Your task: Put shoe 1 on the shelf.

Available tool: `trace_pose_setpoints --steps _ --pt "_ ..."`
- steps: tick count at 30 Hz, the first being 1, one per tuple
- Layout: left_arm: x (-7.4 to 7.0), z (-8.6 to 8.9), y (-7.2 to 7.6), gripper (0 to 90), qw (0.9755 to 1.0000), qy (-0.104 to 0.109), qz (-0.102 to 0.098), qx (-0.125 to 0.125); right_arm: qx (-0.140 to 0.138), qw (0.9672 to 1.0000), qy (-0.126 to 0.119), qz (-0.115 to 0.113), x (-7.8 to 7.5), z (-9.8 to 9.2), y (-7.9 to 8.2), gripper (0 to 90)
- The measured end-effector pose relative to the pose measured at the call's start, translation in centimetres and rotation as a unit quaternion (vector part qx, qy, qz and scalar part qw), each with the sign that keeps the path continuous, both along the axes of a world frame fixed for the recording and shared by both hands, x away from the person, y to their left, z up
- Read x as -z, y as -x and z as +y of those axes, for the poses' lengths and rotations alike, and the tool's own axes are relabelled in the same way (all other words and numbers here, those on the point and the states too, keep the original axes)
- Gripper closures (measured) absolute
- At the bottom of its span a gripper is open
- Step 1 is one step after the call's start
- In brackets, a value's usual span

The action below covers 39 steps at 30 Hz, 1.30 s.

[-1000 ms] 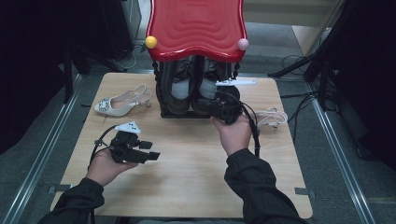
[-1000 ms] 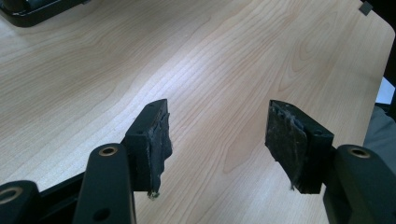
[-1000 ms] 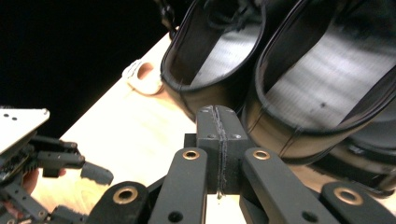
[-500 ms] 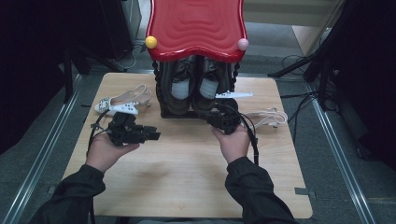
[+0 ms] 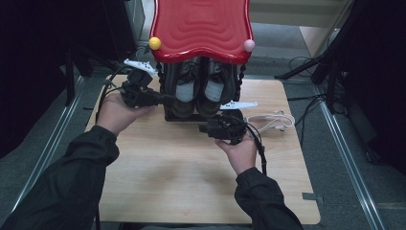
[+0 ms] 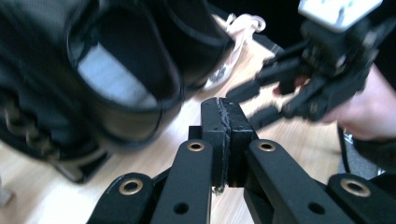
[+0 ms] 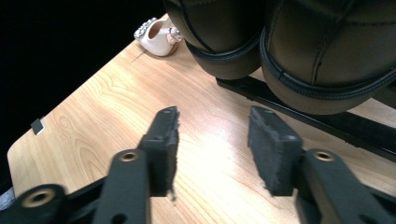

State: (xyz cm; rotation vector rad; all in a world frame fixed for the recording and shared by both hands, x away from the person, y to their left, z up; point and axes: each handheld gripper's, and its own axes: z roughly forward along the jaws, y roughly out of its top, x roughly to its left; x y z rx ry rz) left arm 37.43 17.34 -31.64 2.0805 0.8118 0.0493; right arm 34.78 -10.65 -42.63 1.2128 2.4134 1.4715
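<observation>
Black left gripper point(image 5: 165, 99), jaws just closed on nothing, hangs beside the dark boots point(image 5: 198, 91) racked under the red shelf point(image 5: 201, 26). Right gripper point(image 5: 203, 128), jaws just opened and empty, sits before them. A white sandal point(image 5: 268, 120) waits on the desk point(image 5: 191, 182), unracked.

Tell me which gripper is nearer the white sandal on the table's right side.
Right. The right gripper hovers in front of the rack beside the white sandal; the left gripper is beyond the dark shoes.

Boots point(image 5: 198, 88) on rack point(image 5: 201, 28), seemingly mid-table point(image 5: 158, 172)
</observation>
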Motion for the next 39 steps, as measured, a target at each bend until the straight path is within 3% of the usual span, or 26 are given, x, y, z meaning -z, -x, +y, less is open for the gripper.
trace_pose_setpoints --steps 5,12,17,20,23,28,30,39 --pt "-1.9 -1.1 -1.9 90.0 1.0 -0.001 -0.003 0.004 -0.008 0.9999 0.008 0.007 0.6 0.0 -0.1 47.7" --pt "-4.2 -2.3 -4.1 90.0 0.9998 -0.012 -0.014 -0.002 -0.016 0.9996 0.022 -0.013 0.6 0.2 0.1 48.0" --pt "-6.1 -2.9 -5.4 90.0 0.9994 -0.027 -0.023 0.002 -0.009 0.9999 0.011 -0.001 0.5 -0.2 0.0 50.5" --pt "-7.2 -3.5 -6.1 90.0 0.9996 -0.019 -0.023 -0.001 -0.005 1.0 0.007 -0.002 0.4 -0.4 -0.1 52.8" --pt "-8.1 -3.9 -7.2 90.0 0.9996 -0.009 -0.023 -0.008 0.001 0.9999 0.004 -0.01 0.3 -0.6 -0.1 62.3" --pt "-8.8 -5.0 -8.5 90.0 0.9992 -0.024 -0.029 -0.011 0.006 0.9999 -0.005 -0.007 0.2 -0.8 -0.5 80.0" --pt "-8.8 -5.1 -9.1 90.0 0.9993 -0.018 -0.028 -0.016 0.005 0.9999 -0.002 -0.01 0.1 -0.8 -0.7 87.3" --pt "-8.7 -5.7 -10.2 90.0 0.999 -0.021 -0.035 -0.018 0.024 0.9994 -0.023 -0.003 -0.3 -1.1 -2.5 90.0"
